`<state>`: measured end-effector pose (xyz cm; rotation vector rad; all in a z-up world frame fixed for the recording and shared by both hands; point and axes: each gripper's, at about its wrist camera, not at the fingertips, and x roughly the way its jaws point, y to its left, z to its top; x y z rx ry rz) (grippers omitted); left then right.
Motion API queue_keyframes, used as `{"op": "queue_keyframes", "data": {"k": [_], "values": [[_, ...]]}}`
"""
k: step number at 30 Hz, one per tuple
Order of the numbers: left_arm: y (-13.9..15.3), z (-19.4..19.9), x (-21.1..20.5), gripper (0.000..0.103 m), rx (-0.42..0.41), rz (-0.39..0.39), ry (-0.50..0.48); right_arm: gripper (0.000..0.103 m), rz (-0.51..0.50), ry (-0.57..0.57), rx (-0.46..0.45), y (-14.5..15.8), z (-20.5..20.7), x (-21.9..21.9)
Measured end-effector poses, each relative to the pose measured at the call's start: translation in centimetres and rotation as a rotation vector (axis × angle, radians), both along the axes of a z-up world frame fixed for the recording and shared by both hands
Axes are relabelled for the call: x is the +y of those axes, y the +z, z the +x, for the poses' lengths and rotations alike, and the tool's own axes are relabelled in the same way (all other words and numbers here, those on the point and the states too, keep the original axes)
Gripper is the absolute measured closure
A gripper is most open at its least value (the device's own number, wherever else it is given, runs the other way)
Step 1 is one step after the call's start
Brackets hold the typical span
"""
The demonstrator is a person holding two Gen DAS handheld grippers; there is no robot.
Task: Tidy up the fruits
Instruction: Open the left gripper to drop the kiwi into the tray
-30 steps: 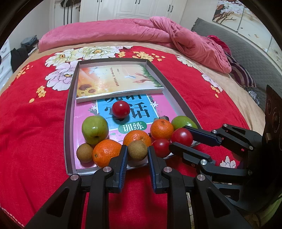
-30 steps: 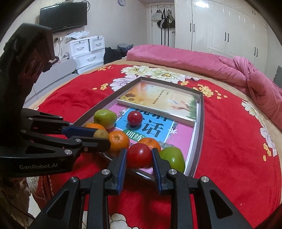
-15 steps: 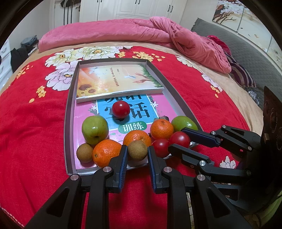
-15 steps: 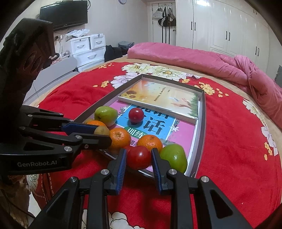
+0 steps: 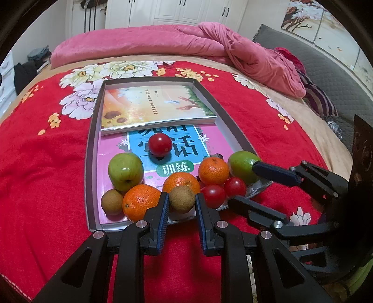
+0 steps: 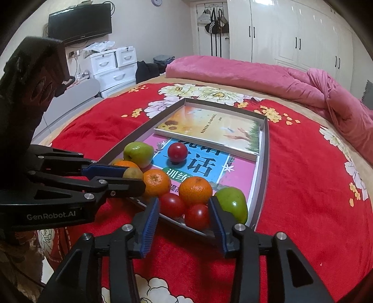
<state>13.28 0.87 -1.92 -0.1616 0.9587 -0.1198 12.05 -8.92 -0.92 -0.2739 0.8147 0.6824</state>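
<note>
A grey tray (image 5: 89,149) on the red bedspread holds two books and several fruits. My left gripper (image 5: 180,202) is shut on a brown kiwi (image 5: 181,198) at the tray's near edge; the kiwi also shows in the right wrist view (image 6: 132,173). My right gripper (image 6: 185,215) is open, with a small red tomato (image 6: 197,216) resting in the tray between its fingers and a second tomato (image 6: 172,205) beside it. Around them lie oranges (image 5: 141,201), (image 5: 213,170), two green apples (image 5: 126,171), (image 5: 242,166), another kiwi (image 5: 112,201) and a tomato (image 5: 160,145) on the pink book (image 5: 179,149).
A second book (image 5: 153,105) fills the tray's far half. A pink quilt (image 5: 209,44) lies heaped at the back of the bed. Wardrobes, a drawer chest (image 6: 114,67) and a TV (image 6: 80,22) stand beyond. Bedspread (image 5: 46,163) surrounds the tray.
My right gripper has opened and let go of the red tomato, which now rests in the tray beside the other tomato. My left gripper stays shut on the kiwi.
</note>
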Motion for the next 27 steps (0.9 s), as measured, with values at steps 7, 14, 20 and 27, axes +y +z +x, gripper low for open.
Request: {"op": "queue_keyframes", "data": {"k": [7, 14, 20, 27], "values": [[0.2, -0.1, 0.0, 0.068, -0.007, -0.014, -0.002, 0.045, 0.039, -0.037, -0.02, 1.0, 0.0, -0.9], [1.1, -0.6, 0.3, 0.06, -0.03, -0.011, 0.012, 0.032, 0.085, -0.077, -0.07, 2.5, -0.5, -1.9], [2.6, -1.4, 0.4, 0.046, -0.057, -0.018, 0.021, 0.017, 0.128, -0.124, -0.14, 4.3, -1.5, -2.8], [4.2, -3.4, 0.5, 0.032, -0.07, -0.008, 0.038, 0.004, 0.146, -0.171, -0.2, 6.1, -3.2, -3.4]]}}
